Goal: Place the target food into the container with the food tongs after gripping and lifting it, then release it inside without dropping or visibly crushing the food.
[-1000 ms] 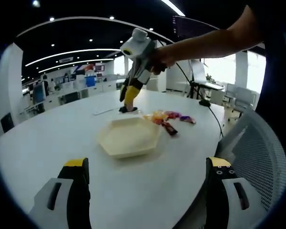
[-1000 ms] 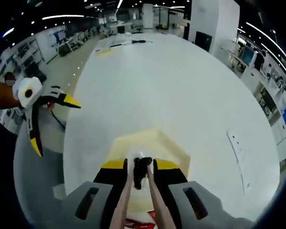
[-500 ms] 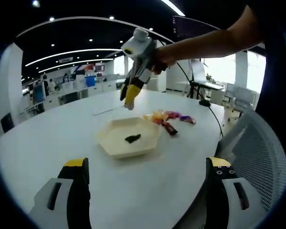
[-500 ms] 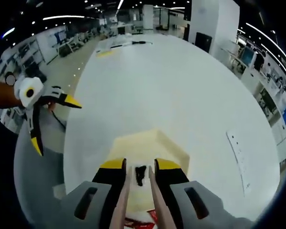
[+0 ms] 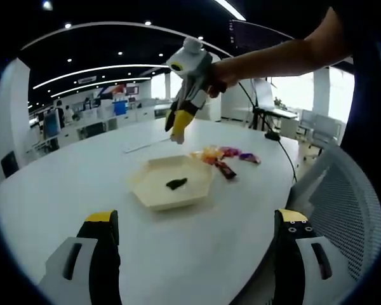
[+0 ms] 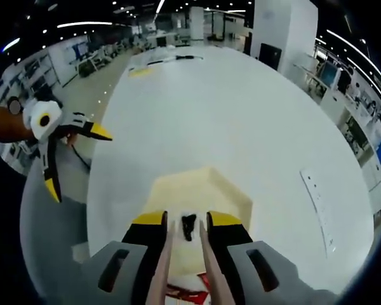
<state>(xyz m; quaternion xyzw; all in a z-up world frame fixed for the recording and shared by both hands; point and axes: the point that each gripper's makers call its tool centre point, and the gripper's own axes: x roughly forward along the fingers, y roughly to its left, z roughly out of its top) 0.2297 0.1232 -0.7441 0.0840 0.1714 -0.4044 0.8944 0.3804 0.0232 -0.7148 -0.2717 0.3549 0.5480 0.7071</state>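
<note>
Small dark food piece [image 5: 176, 184], irregular, flattish, lying loose on the floor of the cream hexagonal container [image 5: 146, 190] on the white table [image 5: 63, 184]. Tongs [image 6: 184, 254] above it, tips apart, nothing between them. Right gripper [image 5: 180, 124] aloft over the container, jaws closed onto the tongs. Left gripper [image 5: 197, 238] jaws spread wide. Bright wrapped snacks [image 5: 225, 157] beside the container.

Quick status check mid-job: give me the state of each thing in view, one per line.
Left gripper: open, jaws wide apart, holding nothing.
Right gripper: partly closed on the food tongs, raised above the tray.
Food tongs: tips parted, nothing between them.
Dark food piece: lying loose inside the tray.
Cream hexagonal tray: flat on the white table.
Wrapped snacks: on the table beside the tray, outside it.
</note>
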